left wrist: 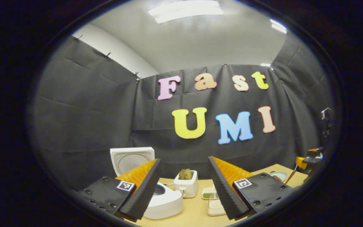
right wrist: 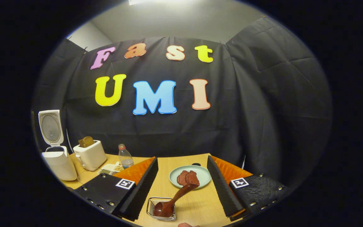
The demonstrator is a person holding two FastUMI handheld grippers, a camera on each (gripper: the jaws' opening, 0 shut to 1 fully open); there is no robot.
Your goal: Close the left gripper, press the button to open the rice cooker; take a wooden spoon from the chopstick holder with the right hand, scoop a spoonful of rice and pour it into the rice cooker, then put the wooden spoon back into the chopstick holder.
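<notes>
The white rice cooker (left wrist: pixel 165 201) stands at the lower left with its lid (left wrist: pixel 132 159) raised, partly behind my left gripper (left wrist: pixel 184 159), which is open and holds nothing. In the right gripper view the cooker (right wrist: pixel 58 164) is far left, lid (right wrist: pixel 50 126) up. A dark wooden spoon (right wrist: pixel 175 197) leans in a small wire chopstick holder (right wrist: pixel 162 209) on the table. It lies between the fingers of my right gripper (right wrist: pixel 182 160), which is open and not touching it. The right gripper (left wrist: pixel 309 157) also appears at the far right of the left gripper view.
A white toaster (right wrist: pixel 90 154) with bread stands beside the cooker, then a plastic bottle (right wrist: pixel 125 156) and a clear rice container (right wrist: pixel 112 168). A pale green plate (right wrist: pixel 205 181) with brown food sits just beyond the spoon. Shallow containers (left wrist: pixel 214 201) lie on the wooden table (left wrist: pixel 194 208).
</notes>
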